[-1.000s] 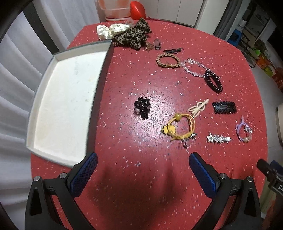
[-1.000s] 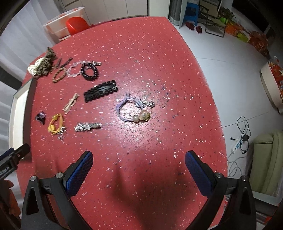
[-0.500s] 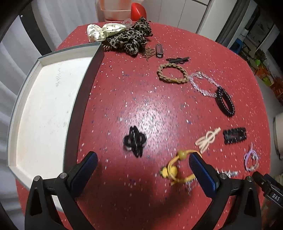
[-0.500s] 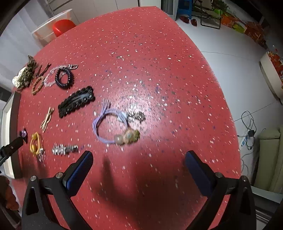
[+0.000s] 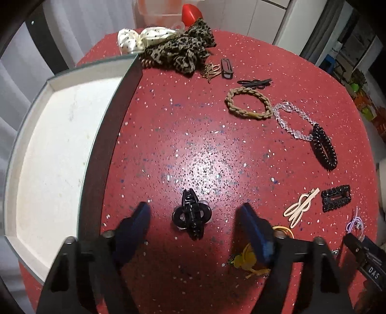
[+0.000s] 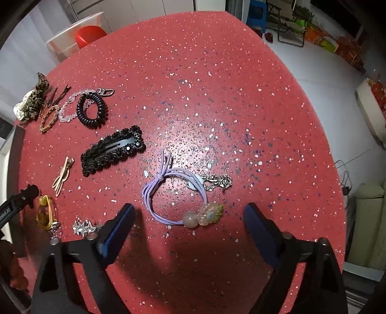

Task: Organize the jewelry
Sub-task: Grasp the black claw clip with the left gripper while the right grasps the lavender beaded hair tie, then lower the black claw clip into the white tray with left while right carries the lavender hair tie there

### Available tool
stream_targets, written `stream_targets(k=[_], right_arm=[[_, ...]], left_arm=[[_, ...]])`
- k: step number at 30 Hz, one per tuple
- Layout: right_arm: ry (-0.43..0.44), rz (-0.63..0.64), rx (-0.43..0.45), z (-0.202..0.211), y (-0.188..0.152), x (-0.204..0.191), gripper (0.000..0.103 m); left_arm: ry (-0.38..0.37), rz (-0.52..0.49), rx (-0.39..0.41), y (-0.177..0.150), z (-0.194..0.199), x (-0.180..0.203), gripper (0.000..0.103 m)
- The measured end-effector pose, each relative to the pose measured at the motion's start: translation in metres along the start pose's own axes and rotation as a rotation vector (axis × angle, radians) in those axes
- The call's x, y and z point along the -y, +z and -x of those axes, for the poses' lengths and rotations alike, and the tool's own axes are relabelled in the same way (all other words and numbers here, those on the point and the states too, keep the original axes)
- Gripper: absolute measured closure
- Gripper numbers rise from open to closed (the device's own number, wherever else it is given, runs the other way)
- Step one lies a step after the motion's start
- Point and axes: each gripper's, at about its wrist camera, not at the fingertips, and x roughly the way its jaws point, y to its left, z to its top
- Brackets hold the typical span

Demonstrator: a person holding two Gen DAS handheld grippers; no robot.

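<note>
the left gripper [image 5: 194, 217] stood spread around the black hair claw [image 5: 191, 215], not touching it, near the tray [image 5: 106, 135] at the tabletop's left edge, while the right gripper [image 6: 189, 216] stood spread around the purple hair tie [image 6: 177, 195] mid-tabletop.

A round red speckled table [image 6: 217, 72] stands on a pale floor [image 6: 313, 79] (glossy under overhead light), with white cabinets [image 5: 253, 17], a green sofa [image 6: 369, 224] and a blue stool [image 6: 257, 9] around.
</note>
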Motion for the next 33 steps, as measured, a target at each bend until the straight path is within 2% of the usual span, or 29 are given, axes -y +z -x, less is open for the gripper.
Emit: stream_targets(k=[2, 4, 5, 7, 8, 10, 15, 22, 27, 33], right_arm=[[-0.009, 0.002, 0.013, 0.001, 0.001, -0.003, 0.026], [-0.013, 0.002, 0.021, 0.003, 0.001, -0.004, 0.036], [-0.014, 0.001, 0.023, 0.003, 0.002, -0.004, 0.041], [-0.007, -0.003, 0.031, 0.005, 0.005, -0.005, 0.056], [-0.003, -0.006, 0.033, 0.005, 0.006, -0.004, 0.061], [0.032, -0.025, 0.034, 0.007, 0.010, -0.001, 0.090], [0.080, -0.036, 0.055, 0.016, 0.011, 0.001, 0.090], [0.120, -0.048, 0.058, 0.037, -0.009, 0.018, 0.090], [0.136, -0.050, 0.061, 0.051, -0.016, 0.015, 0.090], [0.166, -0.043, 0.077, 0.075, -0.017, 0.009, 0.090]], left_arm=[[0.003, -0.011, 0.007, 0.001, 0.002, 0.002, 0.044], [0.009, -0.014, 0.007, 0.001, 0.001, 0.003, 0.050], [0.009, -0.014, 0.011, 0.001, 0.002, 0.004, 0.059], [0.002, -0.014, 0.014, 0.002, 0.006, 0.005, 0.072], [-0.010, -0.012, 0.013, 0.003, 0.006, 0.005, 0.072], [-0.027, -0.014, 0.022, 0.005, 0.009, 0.007, 0.072], [-0.061, -0.043, 0.046, 0.005, 0.022, 0.011, 0.072], [-0.104, -0.072, 0.057, 0.001, 0.040, 0.020, 0.072], [-0.130, -0.076, 0.074, -0.018, 0.061, -0.001, 0.072], [-0.146, -0.061, 0.093, -0.022, 0.084, -0.021, 0.072]])
